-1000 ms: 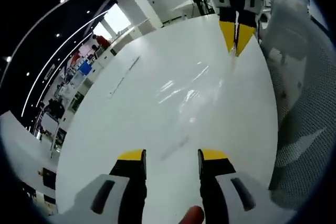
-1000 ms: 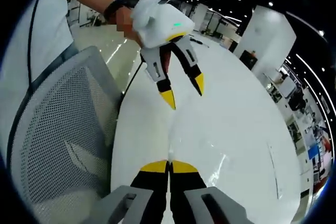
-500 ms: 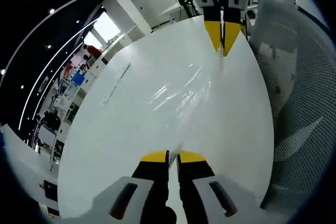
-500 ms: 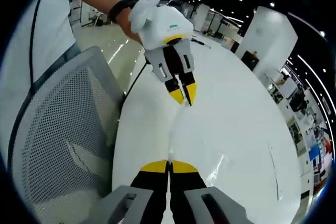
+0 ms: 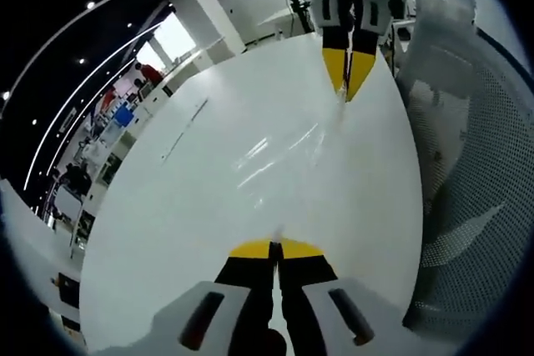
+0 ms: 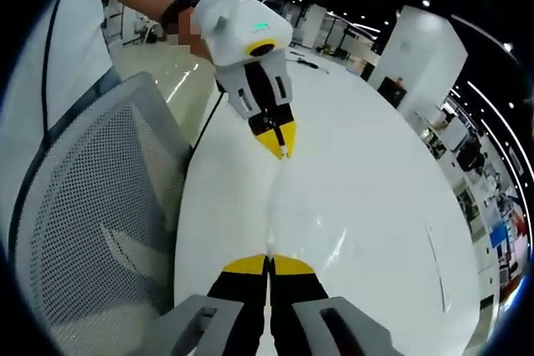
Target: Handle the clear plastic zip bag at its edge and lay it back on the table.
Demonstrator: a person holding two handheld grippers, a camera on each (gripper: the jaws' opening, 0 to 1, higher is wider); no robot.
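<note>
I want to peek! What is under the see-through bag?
Through the clear bag you see the white table. Both grippers, left and right, pinch its edge. Glare hides some spots.

Bright ceiling-light glare on white table, fisheye-warped edges.

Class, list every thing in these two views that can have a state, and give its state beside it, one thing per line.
Left gripper: shut on one end of the bag's edge.
Right gripper: shut on the other end of that edge.
Clear plastic zip bag: stretched between the two grippers over the table; whether it is lifted or resting cannot be told.
White table: bare and glossy around the bag.
Grey mesh office chair: unoccupied, beside the table.
</note>
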